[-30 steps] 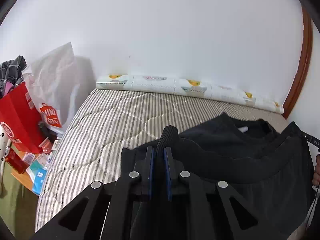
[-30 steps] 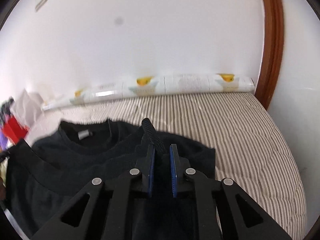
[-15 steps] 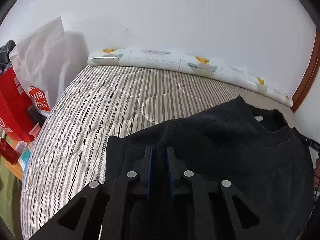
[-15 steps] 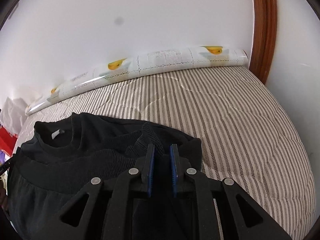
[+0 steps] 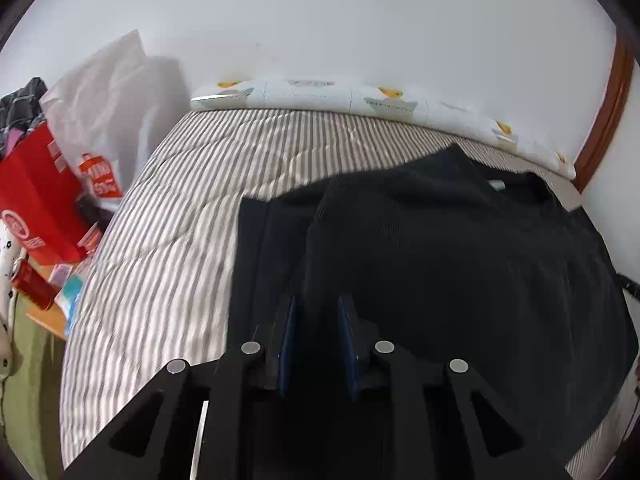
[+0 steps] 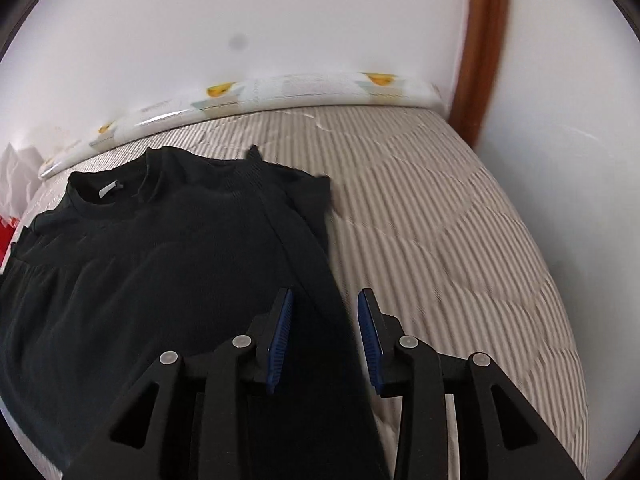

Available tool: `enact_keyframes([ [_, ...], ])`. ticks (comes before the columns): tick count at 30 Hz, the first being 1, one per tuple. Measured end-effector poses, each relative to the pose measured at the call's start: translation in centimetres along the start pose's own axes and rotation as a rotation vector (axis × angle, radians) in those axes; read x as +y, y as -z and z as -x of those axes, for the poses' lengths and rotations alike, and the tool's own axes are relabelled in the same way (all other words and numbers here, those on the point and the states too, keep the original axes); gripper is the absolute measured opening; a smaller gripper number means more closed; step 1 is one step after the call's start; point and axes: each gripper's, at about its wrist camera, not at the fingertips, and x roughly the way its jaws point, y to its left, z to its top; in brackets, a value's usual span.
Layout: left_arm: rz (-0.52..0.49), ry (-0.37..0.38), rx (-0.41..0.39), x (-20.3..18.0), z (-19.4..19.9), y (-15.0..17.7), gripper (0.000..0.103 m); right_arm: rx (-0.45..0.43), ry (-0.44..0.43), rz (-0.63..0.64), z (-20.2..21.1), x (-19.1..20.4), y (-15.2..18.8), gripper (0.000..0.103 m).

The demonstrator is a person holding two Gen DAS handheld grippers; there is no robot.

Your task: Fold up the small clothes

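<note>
1. Left gripper (image 5: pixel 316 312) and right gripper (image 6: pixel 325 316): jaws just opened, parted, nothing pinched; the folded-up hem is judged released on purpose.
2. Black top (image 6: pixel 172 248) is laid on the bed (image 6: pixel 440 216), collar far, cloth under both jaws.
3. Beyond: printed roll (image 5: pixel 360 98), white wall (image 5: pixel 360 20); bags (image 5: pixel 60 184) at left.

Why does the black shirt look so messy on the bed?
The black shirt lies bunched and crooked on the striped bed, its bottom part folded up toward the collar. Nothing looks torn or spilled.
</note>
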Motion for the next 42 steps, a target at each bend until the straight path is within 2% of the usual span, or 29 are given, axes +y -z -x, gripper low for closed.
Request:
enact_keyframes([
  [3,-0.001,0.002,-0.001,0.6,1.9,2.2,0.022,-0.016,0.0,-0.03,2.4,-0.4,0.6,0.034],
  [5,0.006,0.001,-0.007,1.1,2.9,3.2,0.022,-0.054,-0.011,-0.025,4.3,0.5,0.9,0.038],
  [7,0.028,0.009,0.002,1.9,3.7,4.6,0.022,-0.074,-0.023,-0.01,5.6,1.9,1.0,0.049],
  [9,0.059,0.025,0.022,2.9,4.3,6.4,0.022,-0.085,-0.042,0.003,6.5,3.7,1.3,0.051],
  [12,0.079,0.048,0.01,4.1,5.6,8.4,0.025,-0.066,-0.063,0.047,7.1,7.2,2.2,0.053],
  [14,0.093,0.063,-0.007,5.0,6.9,9.7,0.034,-0.058,-0.066,0.081,7.5,10.2,3.1,0.053],
  [19,0.144,0.106,-0.002,7.4,8.7,12.0,0.045,-0.075,-0.111,0.205,8.9,17.9,6.0,0.061],
  [21,0.148,0.098,0.004,8.3,9.2,13.0,0.045,-0.102,-0.106,0.277,9.3,21.3,7.3,0.066],
  [22,0.138,0.071,0.008,8.7,9.6,13.4,0.045,-0.109,-0.105,0.31,9.5,23.2,8.2,0.066],
  [25,0.131,0.031,0.002,10.1,10.3,14.4,0.047,-0.081,-0.172,0.366,9.8,27.6,10.1,0.067],
  [32,0.127,0.047,0.029,12.3,10.6,15.7,0.052,-0.062,-0.283,0.554,11.7,36.7,15.7,0.067],
  [35,0.122,0.069,0.019,12.9,10.8,15.8,0.057,-0.091,-0.292,0.635,12.5,39.9,17.5,0.067],
  [40,0.135,0.095,0.03,13.6,10.4,15.8,0.057,-0.104,-0.311,0.755,12.2,43.9,19.1,0.067],
  [42,0.129,0.098,0.022,13.7,10.3,15.7,0.058,-0.113,-0.292,0.787,11.4,45.3,19.4,0.066],
])
